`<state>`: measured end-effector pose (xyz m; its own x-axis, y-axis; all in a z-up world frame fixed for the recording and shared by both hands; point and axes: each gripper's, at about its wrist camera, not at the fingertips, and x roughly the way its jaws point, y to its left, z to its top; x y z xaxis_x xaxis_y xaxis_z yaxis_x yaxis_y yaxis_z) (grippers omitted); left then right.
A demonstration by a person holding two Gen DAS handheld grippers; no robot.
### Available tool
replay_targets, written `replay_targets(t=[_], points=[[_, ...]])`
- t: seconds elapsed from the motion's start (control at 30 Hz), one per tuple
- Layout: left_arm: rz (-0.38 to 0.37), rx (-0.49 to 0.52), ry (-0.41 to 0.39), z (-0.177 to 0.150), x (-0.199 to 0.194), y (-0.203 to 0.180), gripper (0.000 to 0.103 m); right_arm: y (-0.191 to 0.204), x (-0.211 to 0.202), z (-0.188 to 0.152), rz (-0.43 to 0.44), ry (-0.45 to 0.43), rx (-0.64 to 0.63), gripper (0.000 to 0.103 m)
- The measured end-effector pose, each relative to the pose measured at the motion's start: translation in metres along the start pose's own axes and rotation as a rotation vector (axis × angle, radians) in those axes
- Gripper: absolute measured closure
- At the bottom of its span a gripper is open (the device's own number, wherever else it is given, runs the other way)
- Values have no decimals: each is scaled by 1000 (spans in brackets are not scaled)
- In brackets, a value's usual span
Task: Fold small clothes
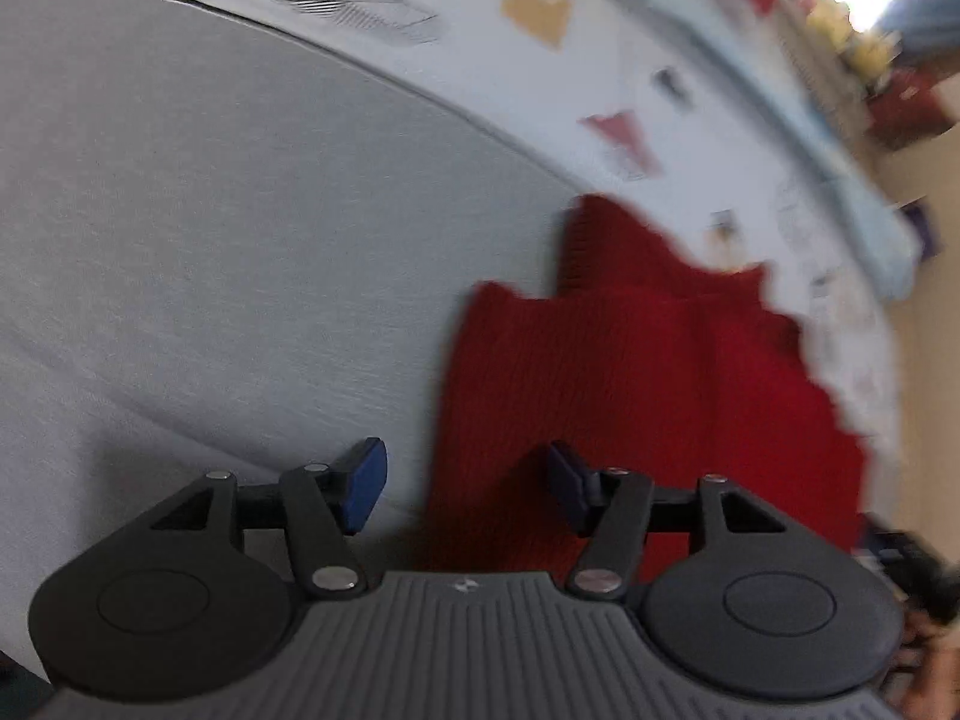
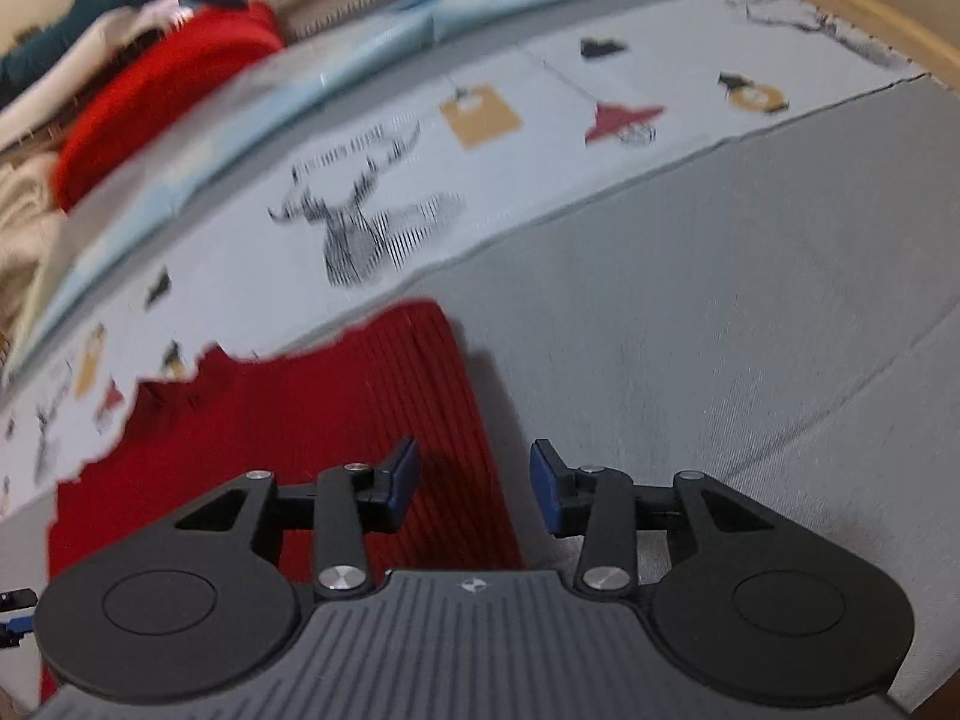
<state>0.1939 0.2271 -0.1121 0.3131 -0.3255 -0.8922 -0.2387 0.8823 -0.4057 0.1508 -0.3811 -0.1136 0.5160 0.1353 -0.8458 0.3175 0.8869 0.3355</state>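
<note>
A dark red ribbed knit garment (image 1: 648, 372) lies flat on a grey cloth surface (image 1: 210, 240). In the left wrist view it fills the lower right, and its left edge runs down between the fingers of my left gripper (image 1: 465, 480). That gripper is open, with blue pads (image 1: 366, 480) apart and gripping nothing. In the right wrist view the same red garment (image 2: 288, 420) lies at lower left. Its right edge passes under my right gripper (image 2: 474, 480), which is open too, its left pad above the knit and its right pad above the grey cloth.
Behind the garment lies a white cloth printed with a deer (image 2: 366, 222) and coloured tags. A light blue sheet (image 2: 372, 42) lies beyond it. A pile of red, cream and teal clothes (image 2: 150, 84) sits far left. A wooden rim (image 2: 840, 6) curves at the far right.
</note>
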Motion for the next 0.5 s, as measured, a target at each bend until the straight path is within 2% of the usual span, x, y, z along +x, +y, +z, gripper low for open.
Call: replay_targets(t=[0.07, 0.1, 0.13, 0.17, 0.2, 0.23, 0.3, 0.37, 0.47, 0.5], points=[[-34, -41, -6, 2, 2, 5, 41, -1, 7, -3, -11, 21, -6, 59], [-100, -73, -12, 3, 0, 7, 44, -1, 8, -4, -8, 24, -4, 59], [-152, -82, 1, 4, 1, 8, 58, -1, 9, -4, -1, 24, -1, 61], [-169, -61, 7, 3, 1, 5, 67, 0, 9, -3, 7, 25, -1, 63], [-136, -3, -13, 1, -2, -2, 74, 0, 8, -3, 21, 25, -4, 76], [-111, 40, -22, 0, -3, -7, 89, 2, 7, -2, 44, 20, -11, 88], [-62, 99, -59, -2, -10, -14, 90, 4, -2, -1, 44, -19, -28, 95], [-28, 117, -123, -4, -23, -16, 91, 5, -13, 2, 60, -79, -30, 97], [-31, 153, -246, -9, -50, -24, 91, 3, -39, 7, 98, -220, 2, 102], [-31, 184, -289, -12, -59, -29, 91, 4, -50, 7, 83, -287, -6, 103]])
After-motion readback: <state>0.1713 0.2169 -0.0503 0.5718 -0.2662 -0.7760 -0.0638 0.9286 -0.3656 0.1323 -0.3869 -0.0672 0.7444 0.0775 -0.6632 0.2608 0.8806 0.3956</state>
